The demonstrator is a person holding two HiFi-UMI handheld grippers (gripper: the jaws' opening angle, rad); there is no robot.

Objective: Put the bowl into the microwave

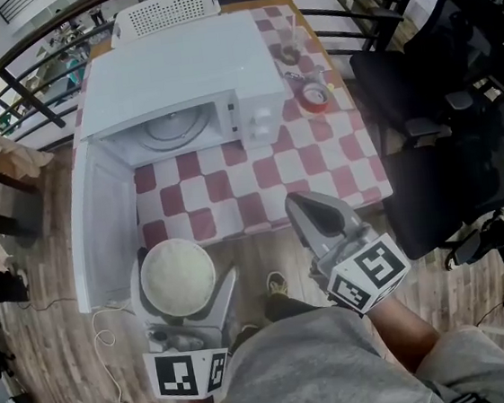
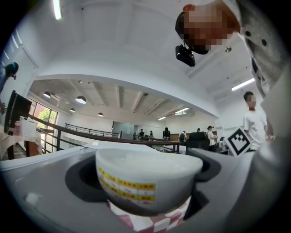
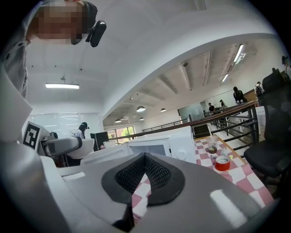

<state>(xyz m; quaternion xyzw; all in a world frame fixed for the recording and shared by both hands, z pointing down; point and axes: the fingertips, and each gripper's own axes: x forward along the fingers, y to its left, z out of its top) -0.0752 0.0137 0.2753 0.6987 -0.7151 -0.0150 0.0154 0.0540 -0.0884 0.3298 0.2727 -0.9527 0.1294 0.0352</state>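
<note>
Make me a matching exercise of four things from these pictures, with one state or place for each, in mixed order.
1 white round bowl
2 white microwave door
3 right gripper
4 red round container

a swung open
b on the checkered tablecloth
c jaws shut, nothing held
d held in the left gripper

Pairs: 1-d, 2-a, 3-c, 4-b

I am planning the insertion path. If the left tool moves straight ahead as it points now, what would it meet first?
Probably the open microwave cavity: the left tool, shut on the bowl, points over the checkered tablecloth toward it. Height is unclear, so the table edge could come first.
</note>
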